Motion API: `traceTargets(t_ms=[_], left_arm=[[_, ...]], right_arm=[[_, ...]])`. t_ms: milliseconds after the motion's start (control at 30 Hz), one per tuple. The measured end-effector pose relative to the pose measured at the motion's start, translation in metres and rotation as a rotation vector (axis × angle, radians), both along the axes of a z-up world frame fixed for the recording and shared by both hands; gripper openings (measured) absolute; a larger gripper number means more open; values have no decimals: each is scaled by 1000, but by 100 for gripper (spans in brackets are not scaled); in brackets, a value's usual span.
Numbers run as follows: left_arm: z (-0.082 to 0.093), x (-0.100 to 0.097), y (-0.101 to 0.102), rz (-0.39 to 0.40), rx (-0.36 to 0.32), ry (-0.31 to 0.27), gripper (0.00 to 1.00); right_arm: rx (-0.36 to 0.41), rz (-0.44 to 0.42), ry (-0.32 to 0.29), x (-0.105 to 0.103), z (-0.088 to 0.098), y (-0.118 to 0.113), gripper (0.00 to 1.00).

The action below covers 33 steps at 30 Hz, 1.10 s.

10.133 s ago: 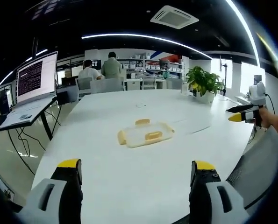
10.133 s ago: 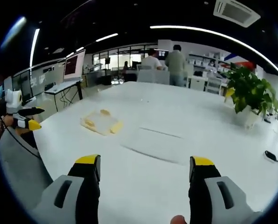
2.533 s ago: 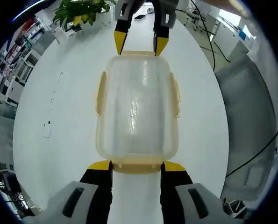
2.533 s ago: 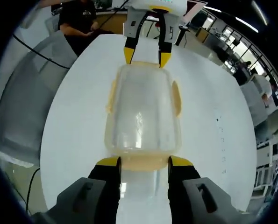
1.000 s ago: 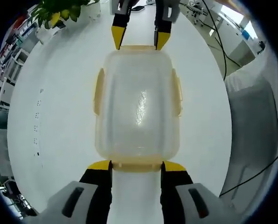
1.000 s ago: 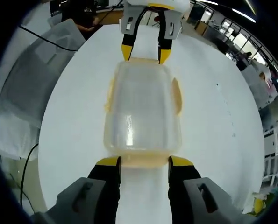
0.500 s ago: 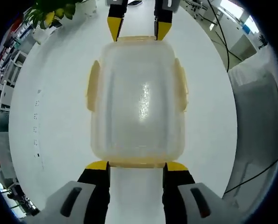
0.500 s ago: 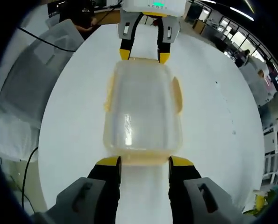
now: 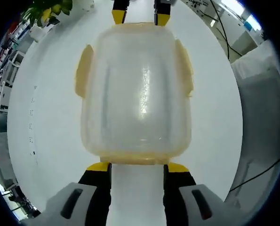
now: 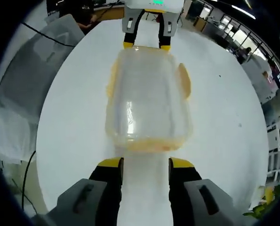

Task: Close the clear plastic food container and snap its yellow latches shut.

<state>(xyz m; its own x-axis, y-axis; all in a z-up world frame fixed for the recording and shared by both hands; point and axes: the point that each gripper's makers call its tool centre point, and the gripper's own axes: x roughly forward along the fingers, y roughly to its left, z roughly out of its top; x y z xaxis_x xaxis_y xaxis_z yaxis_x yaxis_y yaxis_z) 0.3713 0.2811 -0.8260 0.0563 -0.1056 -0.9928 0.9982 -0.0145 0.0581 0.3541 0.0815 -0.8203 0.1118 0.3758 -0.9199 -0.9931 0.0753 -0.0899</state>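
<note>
Facing each other, the left gripper (image 9: 132, 165) and right gripper (image 10: 142, 162) have jaws spread at opposite ends of the lidded container (image 9: 136, 89); side latches (image 9: 84, 70) apparently remain unsnapped.

Looked like an open-plan office: long white table (image 9: 45, 94), potted plant (image 9: 48, 10), cables (image 9: 220, 23), desks (image 10: 271, 75) beyond.

The food container (image 9: 137, 89) is clear and a bit cloudy, with pale yellow latches (image 9: 84, 70) on its sides. The table (image 9: 45, 108) is plain white. The left gripper (image 9: 137, 167) and right gripper (image 10: 146, 163) have yellow tips on black and grey jaws.
</note>
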Motion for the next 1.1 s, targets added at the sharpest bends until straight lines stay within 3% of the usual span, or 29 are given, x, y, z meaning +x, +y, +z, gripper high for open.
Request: traceTargets(t_ms=[133, 200, 333, 367, 467, 533, 567, 633, 700, 733, 767, 800, 833, 867, 933, 1000, 1100], left_arm=[[0, 2, 10, 79, -25, -3, 49], [3, -1, 14, 131, -48, 16, 49], [10, -6, 13, 236, -148, 47, 53], [15, -9, 7, 307, -219, 83, 55], [25, -10, 1, 418, -327, 131, 53], [34, -6, 0, 523, -392, 151, 53], [39, -5, 0, 593, -419, 180, 53], [46, 1, 3, 691, -453, 184, 51], [51, 5, 12, 872, -455, 222, 52], [54, 4, 15, 1005, -466, 277, 55], [56, 7, 13, 1032, -505, 294, 65], [61, 16, 7, 1099, -590, 281, 70], [64, 11, 4, 1148, -601, 338, 66], [68, 3, 1, 1188, -593, 418, 53], [72, -2, -11, 1241, -638, 505, 35], [71, -1, -18, 1279, -669, 510, 33], [60, 2, -19, 1346, -645, 466, 53]], right_arm=[[-17, -39, 21, 0, -5, -12, 36], [-16, -102, 45, 0, -4, -18, 36], [37, -210, 68, 7, 3, -23, 39], [62, -256, 77, 9, 7, -23, 39], [101, -336, 108, 12, 13, -25, 41], [90, -440, 143, 14, 16, -33, 43], [57, -522, 185, 12, 16, -40, 44], [76, -561, 225, 10, 20, -39, 48], [103, -649, 295, 7, 25, -38, 49], [145, -699, 360, 5, 30, -34, 50], [189, -724, 392, 5, 34, -29, 50], [252, -776, 438, 6, 40, -24, 50], [294, -811, 462, 8, 44, -21, 50], [363, -871, 501, 12, 50, -16, 50], [488, -955, 573, 17, 60, -6, 49], [604, -1032, 663, 20, 68, 6, 48], [698, -1100, 821, 12, 74, 19, 43]])
